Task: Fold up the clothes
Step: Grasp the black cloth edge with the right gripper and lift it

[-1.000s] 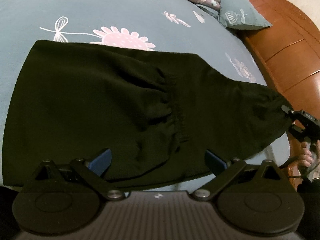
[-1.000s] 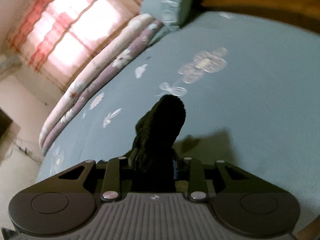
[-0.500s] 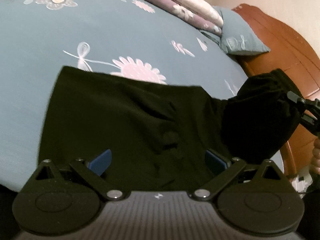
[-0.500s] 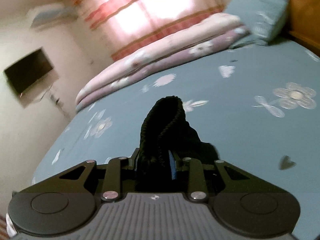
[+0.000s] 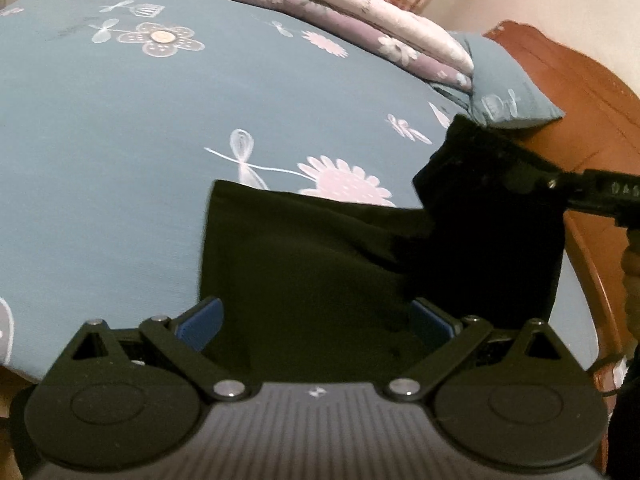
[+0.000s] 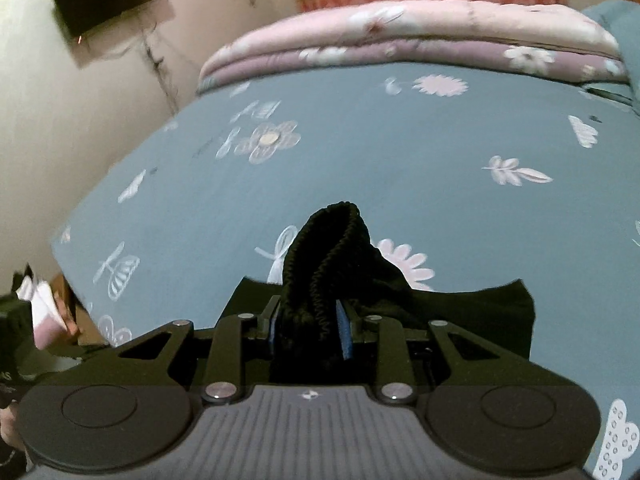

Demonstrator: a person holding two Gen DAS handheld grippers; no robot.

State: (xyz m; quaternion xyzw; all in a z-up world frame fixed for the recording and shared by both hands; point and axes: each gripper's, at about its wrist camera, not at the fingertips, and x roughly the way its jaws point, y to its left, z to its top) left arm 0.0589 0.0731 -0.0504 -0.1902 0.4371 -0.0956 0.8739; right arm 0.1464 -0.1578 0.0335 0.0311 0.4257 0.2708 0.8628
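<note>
A black soft-fabric garment (image 5: 312, 264) lies on the blue-grey bedsheet with white and pink flower prints (image 5: 120, 152), close to the near edge of the bed. Its right portion is lifted off the sheet and bunched up, hanging in the air over the part lying flat. The right gripper (image 6: 306, 326) is clamped on that raised end: the ribbed, gathered band of the cloth (image 6: 320, 264) is pinched between its blue pads and sticks up past them. In the left view this gripper (image 5: 560, 186) comes in from the right. The left gripper (image 5: 316, 322) hovers low over the garment's near edge, jaws spread wide, blue pads well apart, gripping nothing. Farther back: a folded pink-and-mauve floral quilt (image 5: 360, 4), a blue-grey pillow (image 5: 508, 96), a reddish-brown wooden headboard (image 5: 580, 92).
</note>
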